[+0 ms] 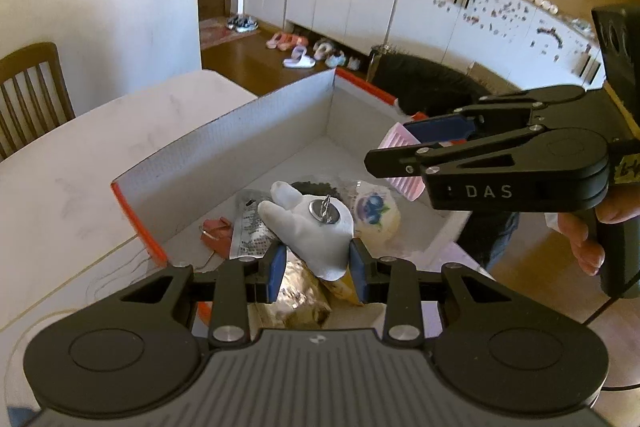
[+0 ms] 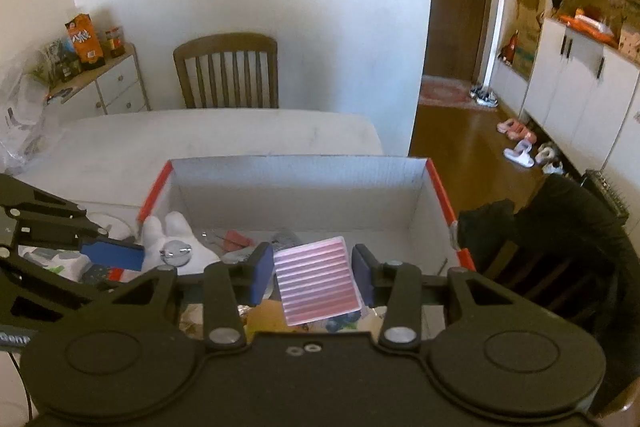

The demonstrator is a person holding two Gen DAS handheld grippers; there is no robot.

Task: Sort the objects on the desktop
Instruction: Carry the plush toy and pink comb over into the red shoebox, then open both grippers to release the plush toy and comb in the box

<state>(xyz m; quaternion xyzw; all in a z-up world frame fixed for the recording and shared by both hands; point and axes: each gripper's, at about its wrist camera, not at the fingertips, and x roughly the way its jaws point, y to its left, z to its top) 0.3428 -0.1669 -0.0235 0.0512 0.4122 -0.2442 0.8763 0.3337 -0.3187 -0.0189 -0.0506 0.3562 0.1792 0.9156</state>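
Both loads hang over the open cardboard box (image 2: 296,195) on the surface — left tongs (image 1: 319,263) clamp a white plush toy (image 1: 312,231), right tongs (image 2: 313,273) a pink ribbed card (image 2: 318,281) — advise lowering each inside the walls before release.

Left gripper (image 1: 318,267): matte black frame, blue pads (image 1: 278,273), silver screws, two round discs, ribbed grey top.
Right gripper (image 2: 313,273): same black build, blue pads (image 2: 260,273), silver screws.
Marking: white letters "DAS" (image 1: 489,191) on its side, yellow label behind.
Hand (image 1: 584,231): bare fingers on black handle; thin black cable below.
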